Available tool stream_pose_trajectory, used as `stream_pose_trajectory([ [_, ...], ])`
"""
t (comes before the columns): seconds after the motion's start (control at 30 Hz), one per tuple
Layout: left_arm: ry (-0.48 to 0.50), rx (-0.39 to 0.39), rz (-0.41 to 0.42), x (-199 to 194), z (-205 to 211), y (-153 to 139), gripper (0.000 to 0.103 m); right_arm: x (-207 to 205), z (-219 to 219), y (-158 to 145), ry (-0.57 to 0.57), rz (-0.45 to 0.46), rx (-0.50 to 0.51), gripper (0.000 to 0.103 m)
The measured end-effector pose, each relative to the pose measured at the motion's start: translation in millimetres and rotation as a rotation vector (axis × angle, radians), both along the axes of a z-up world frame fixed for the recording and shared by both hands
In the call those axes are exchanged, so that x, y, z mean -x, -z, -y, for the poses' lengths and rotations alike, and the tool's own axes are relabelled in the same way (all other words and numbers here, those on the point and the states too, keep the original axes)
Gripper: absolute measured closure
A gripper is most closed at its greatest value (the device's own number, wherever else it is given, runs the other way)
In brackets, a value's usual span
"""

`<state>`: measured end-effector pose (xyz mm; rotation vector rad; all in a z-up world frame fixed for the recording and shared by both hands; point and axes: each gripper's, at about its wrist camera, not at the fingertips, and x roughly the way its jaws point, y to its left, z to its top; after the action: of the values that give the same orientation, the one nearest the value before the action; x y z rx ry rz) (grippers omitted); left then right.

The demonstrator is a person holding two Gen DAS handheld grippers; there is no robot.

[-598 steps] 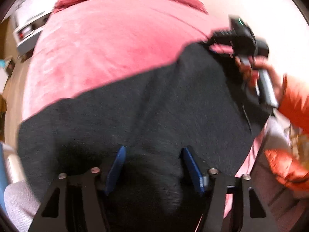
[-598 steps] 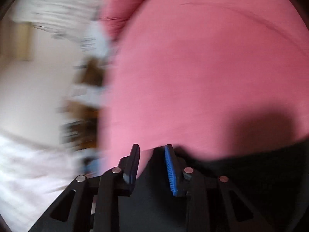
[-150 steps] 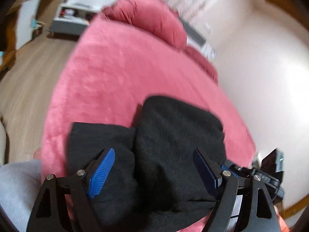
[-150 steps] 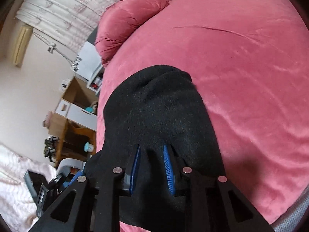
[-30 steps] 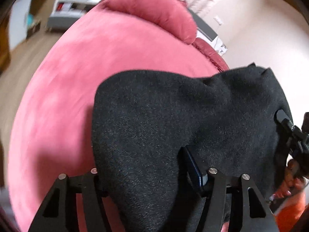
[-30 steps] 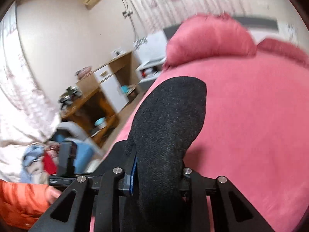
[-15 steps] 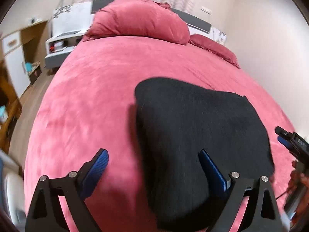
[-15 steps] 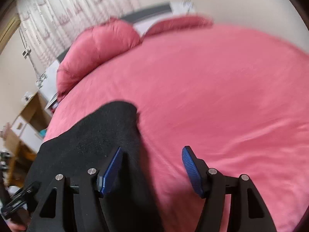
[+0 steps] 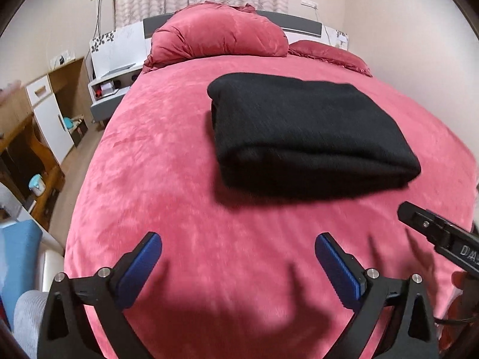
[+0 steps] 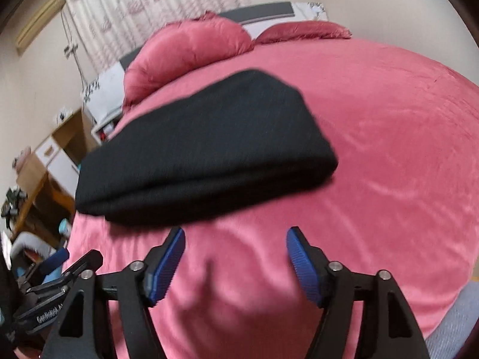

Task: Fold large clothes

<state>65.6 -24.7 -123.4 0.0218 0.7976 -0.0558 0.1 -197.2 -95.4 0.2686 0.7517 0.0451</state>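
Note:
A black garment [image 9: 305, 131] lies folded into a thick rectangle on the pink bedspread [image 9: 155, 173]; the right wrist view shows the same black garment [image 10: 203, 155] from its other side. My left gripper [image 9: 238, 248] hangs over bare bedspread on the near side of the garment, its jaws opening wide with nothing between them. My right gripper [image 10: 235, 239] is also clear of the cloth, just short of its near edge, jaws opening and empty. Part of the right gripper's body [image 9: 440, 233] shows at the right edge of the left wrist view.
Pink pillows [image 9: 215, 36] sit at the headboard. A white bedside unit [image 9: 116, 71] and wooden furniture [image 9: 33, 125] stand along the bed's left side above wooden floor. A grey-clad leg [image 9: 27, 314] shows at the lower left.
Both grippers let go of the black garment, which now lies folded flat on the bed. Both drew back toward the near bed edge and their jaws widened.

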Motion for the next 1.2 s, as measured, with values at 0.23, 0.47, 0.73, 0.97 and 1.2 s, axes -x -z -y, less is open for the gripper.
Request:
stream_pose_trajectory([
  [0.23, -0.023, -0.070, -0.117, -3.6, 10.9, 18.3, 0.000, 13.7, -7.3, 2.9, 0.006, 0.024, 0.064, 0.026],
  [0.47, -0.074, -0.073, -0.128, -1.7, 4.6, 24.8, 0.000, 25.4, -11.6, 2.0, -0.009, 0.032, 0.086, 0.026],
  [0.73, -0.060, -0.069, -0.092, 3.0, 5.9, 19.2, 0.000, 26.0, -23.8, 1.7, -0.058, 0.046, 0.127, 0.026],
  [0.97, -0.063, -0.075, -0.067, 5.8, 8.7, 16.1, 0.000, 25.7, -22.9, 2.4, -0.056, 0.042, 0.119, 0.026],
  [1.2, -0.061, -0.062, -0.059, 7.0, 7.9, 15.3, 0.000, 25.2, -20.3, 3.0, -0.059, 0.038, 0.114, 0.026],
])
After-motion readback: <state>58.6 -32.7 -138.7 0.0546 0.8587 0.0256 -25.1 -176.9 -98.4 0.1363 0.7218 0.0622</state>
